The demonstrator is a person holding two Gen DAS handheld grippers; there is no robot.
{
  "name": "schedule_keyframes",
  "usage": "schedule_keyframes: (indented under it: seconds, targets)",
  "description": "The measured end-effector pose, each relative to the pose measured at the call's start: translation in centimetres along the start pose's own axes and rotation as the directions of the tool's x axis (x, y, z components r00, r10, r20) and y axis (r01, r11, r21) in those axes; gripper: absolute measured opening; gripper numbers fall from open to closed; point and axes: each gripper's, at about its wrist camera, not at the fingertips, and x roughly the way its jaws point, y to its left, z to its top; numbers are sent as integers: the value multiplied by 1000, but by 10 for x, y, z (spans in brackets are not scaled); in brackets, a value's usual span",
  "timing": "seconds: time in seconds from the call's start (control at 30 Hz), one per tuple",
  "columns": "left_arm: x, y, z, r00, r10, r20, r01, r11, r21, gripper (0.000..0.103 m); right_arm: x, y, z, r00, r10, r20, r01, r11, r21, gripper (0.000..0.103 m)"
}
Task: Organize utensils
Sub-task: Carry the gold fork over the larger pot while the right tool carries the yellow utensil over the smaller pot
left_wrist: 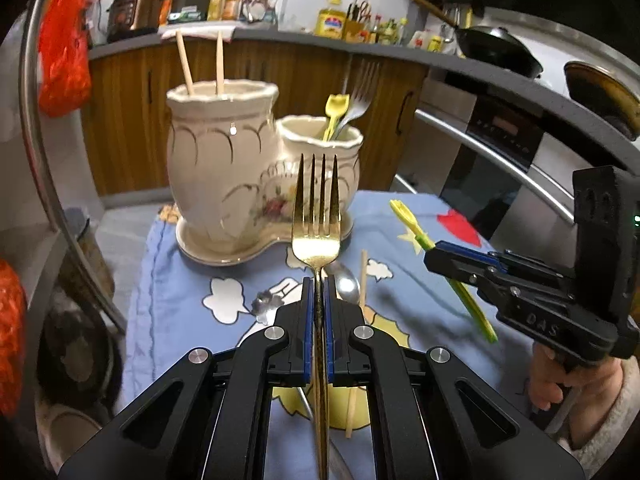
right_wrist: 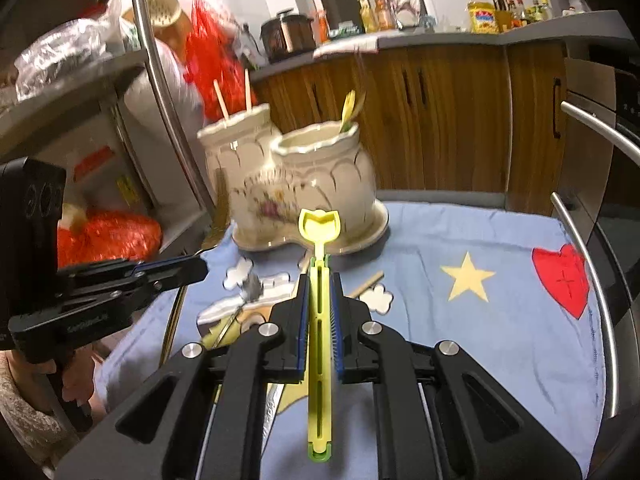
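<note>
My left gripper [left_wrist: 319, 280] is shut on a gold fork [left_wrist: 316, 216], tines up, held above the blue cloth in front of the cream ceramic utensil holder [left_wrist: 224, 168]. The holder's tall pot has two chopsticks [left_wrist: 186, 62]; its low pot [left_wrist: 320, 152] has a yellow plastic utensil and a silver fork [left_wrist: 360, 92]. My right gripper [right_wrist: 320, 280] is shut on a yellow-green plastic utensil [right_wrist: 320, 228], also seen in the left wrist view [left_wrist: 412, 224]. A spoon [left_wrist: 346, 284] and a chopstick [left_wrist: 363, 276] lie on the cloth below.
The blue cartoon cloth [right_wrist: 480, 320] covers the small table. A metal rail [right_wrist: 600, 320] edges its right side. Kitchen cabinets [right_wrist: 440, 112], an oven [left_wrist: 500, 152] and a cluttered shelf with red bags [right_wrist: 108, 236] surround it.
</note>
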Motion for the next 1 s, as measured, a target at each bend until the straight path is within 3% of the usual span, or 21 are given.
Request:
schedule_keyframes:
  seconds: [0.43, 0.63, 1.0]
  targets:
    - [-35, 4, 8, 997, -21, 80, 19, 1000, 18, 5, -17, 7, 12, 986, 66, 151, -70, 997, 19, 10]
    - [-49, 11, 15, 993, -44, 106, 43, 999, 16, 5, -13, 10, 18, 982, 76, 175, -82, 996, 30, 10]
    - [-78, 29, 70, 977, -59, 205, 54, 998, 30, 5, -5, 14, 68, 972, 68, 224, -87, 993, 78, 10]
